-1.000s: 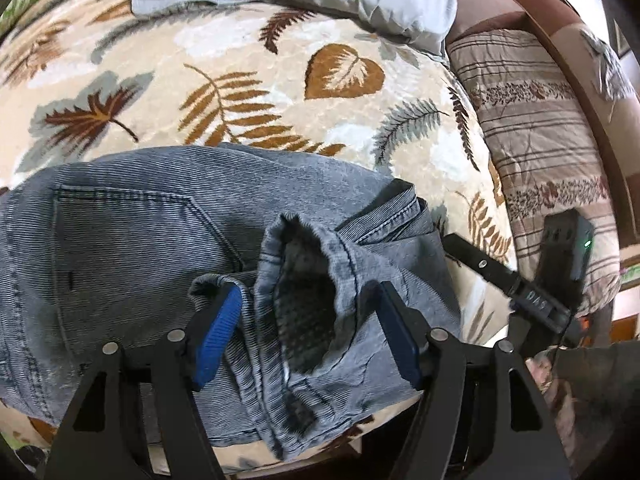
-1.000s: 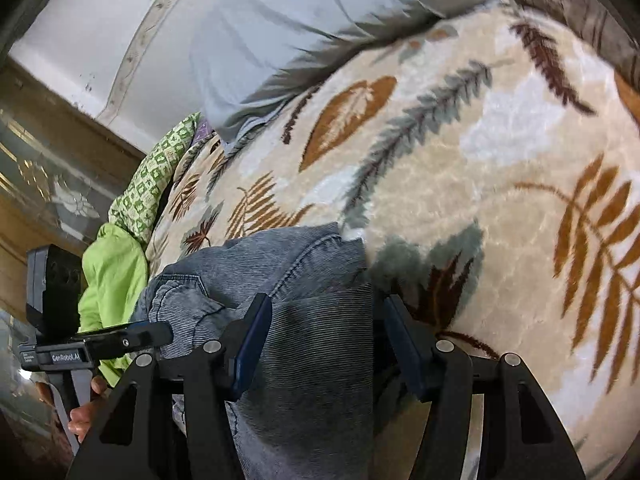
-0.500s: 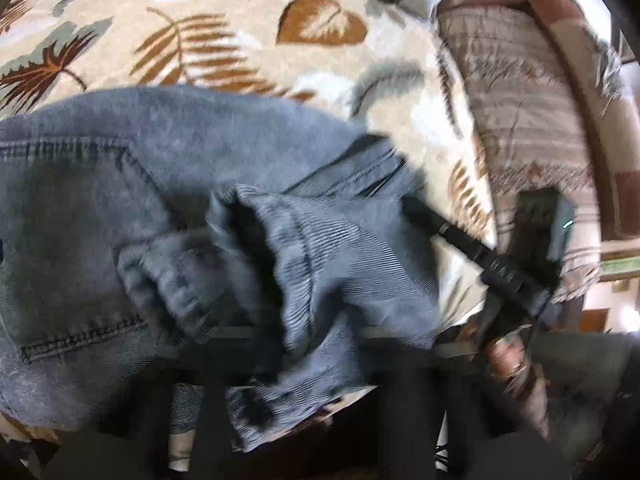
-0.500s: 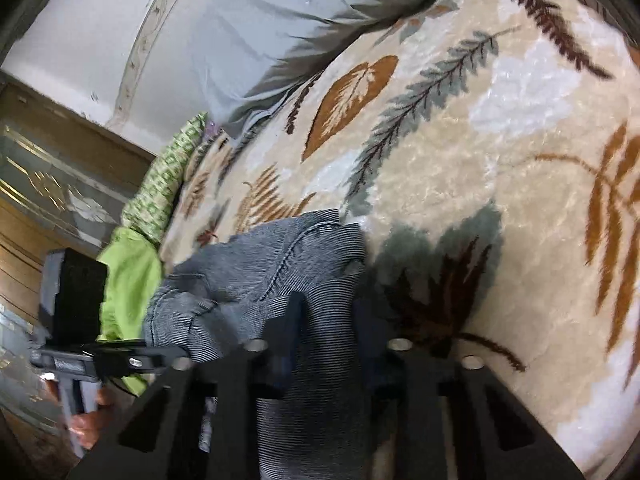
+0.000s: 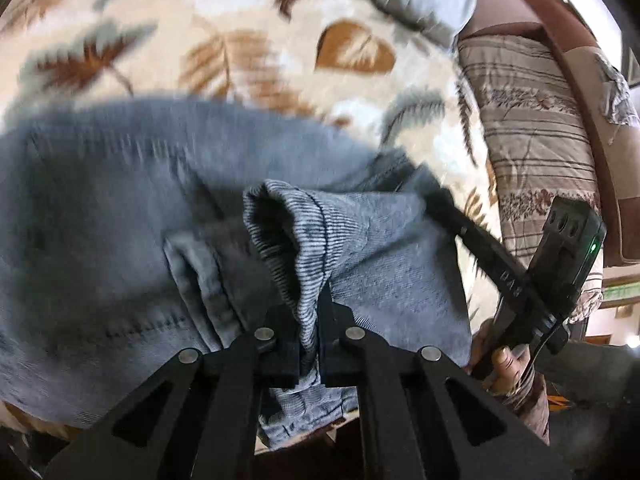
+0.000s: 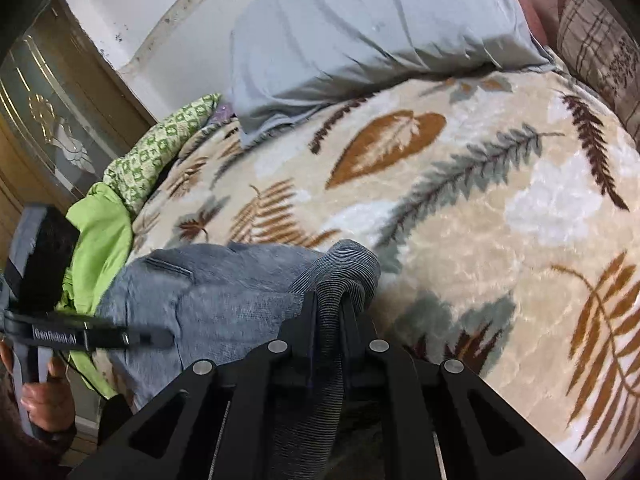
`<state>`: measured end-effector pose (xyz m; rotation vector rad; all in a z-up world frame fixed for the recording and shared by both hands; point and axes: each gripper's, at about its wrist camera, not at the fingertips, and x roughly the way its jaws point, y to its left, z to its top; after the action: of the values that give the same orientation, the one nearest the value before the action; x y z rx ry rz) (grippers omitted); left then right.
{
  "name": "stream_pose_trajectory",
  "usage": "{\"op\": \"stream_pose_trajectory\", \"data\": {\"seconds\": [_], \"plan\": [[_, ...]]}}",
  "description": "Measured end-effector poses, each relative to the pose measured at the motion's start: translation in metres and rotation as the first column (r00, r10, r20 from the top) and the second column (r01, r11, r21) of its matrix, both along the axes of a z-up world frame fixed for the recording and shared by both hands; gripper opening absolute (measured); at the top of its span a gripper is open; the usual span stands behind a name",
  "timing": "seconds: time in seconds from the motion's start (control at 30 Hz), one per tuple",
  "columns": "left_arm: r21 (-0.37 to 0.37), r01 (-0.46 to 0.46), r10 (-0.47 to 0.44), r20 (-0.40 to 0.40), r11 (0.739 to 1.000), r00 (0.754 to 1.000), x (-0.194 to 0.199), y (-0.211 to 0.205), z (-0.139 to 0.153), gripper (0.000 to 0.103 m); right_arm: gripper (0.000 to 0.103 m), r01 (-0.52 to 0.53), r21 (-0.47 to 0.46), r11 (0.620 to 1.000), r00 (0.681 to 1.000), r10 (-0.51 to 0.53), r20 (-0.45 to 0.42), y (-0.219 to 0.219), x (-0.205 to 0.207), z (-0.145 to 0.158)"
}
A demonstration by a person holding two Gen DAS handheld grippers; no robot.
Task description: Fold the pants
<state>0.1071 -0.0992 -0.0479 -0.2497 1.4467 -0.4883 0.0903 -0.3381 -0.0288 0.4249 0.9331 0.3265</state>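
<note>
Left wrist view showed the bed (image 5: 248, 28), spread with a leaf-print blanket, as the largest thing, a grey pillow (image 6: 360, 40) lying at its far end. On the blanket, at the bed's near edge, lay the pants (image 5: 100, 216), grey-blue denim bunched at one end. They looked soft and limp but fairly heavy, thick at seams and hems, so they would sag and drag rather than slide; a doubled hem or seam seemed the surest place to hold. The left tool (image 5: 308, 320) had just closed and was clamped on a raised fold of ribbed denim near the bed's edge. The right tool (image 6: 328, 312) had likewise just closed, pinching another ridge of the same cloth, further from the pillow than the blanket's brown leaf.
</note>
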Motion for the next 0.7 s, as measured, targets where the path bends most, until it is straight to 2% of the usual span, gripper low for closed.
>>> {"op": "stream_pose_trajectory", "data": {"seconds": [0.1,0.17,0.2,0.3,0.37,0.5,0.53,0.63,0.7], "plan": [[0.024,0.006,-0.006,0.003,1.000,1.000,-0.008,-0.004,-0.006,0.009,0.009,0.001,-0.018,1.000,1.000,-0.001,-0.019,-0.004,-0.002,-0.011],[0.043,-0.011,0.011,0.000,0.999,1.000,-0.006,-0.004,-0.012,0.020,0.010,0.006,-0.023,1.000,0.999,-0.007,-0.033,-0.008,-0.004,-0.019],[0.045,-0.026,0.027,-0.016,0.999,1.000,-0.004,-0.003,-0.017,0.023,0.011,0.010,-0.022,1.000,0.999,-0.010,-0.042,-0.010,-0.004,-0.023],[0.016,-0.048,0.049,-0.034,0.999,0.998,-0.002,0.005,-0.029,0.023,0.018,0.027,-0.012,1.000,0.997,-0.028,-0.073,-0.016,-0.005,-0.040],[0.020,-0.042,0.043,-0.022,0.999,0.999,-0.002,0.003,-0.028,0.023,0.018,0.031,-0.007,0.999,0.996,-0.032,-0.079,-0.018,-0.004,-0.048],[0.024,-0.038,0.038,-0.026,0.999,0.999,0.000,0.002,-0.026,0.023,0.019,0.032,-0.005,0.999,0.995,-0.033,-0.090,-0.019,-0.001,-0.049],[0.022,-0.042,0.043,-0.032,0.999,0.999,0.000,0.005,-0.022,0.023,0.022,0.032,0.000,0.999,0.994,-0.032,-0.100,-0.020,-0.001,-0.046],[0.041,-0.049,0.049,0.003,0.998,0.999,-0.010,0.019,-0.005,0.026,0.028,0.060,0.089,0.994,0.992,-0.050,-0.112,-0.032,-0.009,-0.030],[0.032,-0.039,0.038,0.019,0.999,0.999,-0.022,0.026,0.003,0.035,0.038,0.060,0.178,0.982,0.992,-0.039,-0.119,-0.042,-0.022,-0.022]]}}
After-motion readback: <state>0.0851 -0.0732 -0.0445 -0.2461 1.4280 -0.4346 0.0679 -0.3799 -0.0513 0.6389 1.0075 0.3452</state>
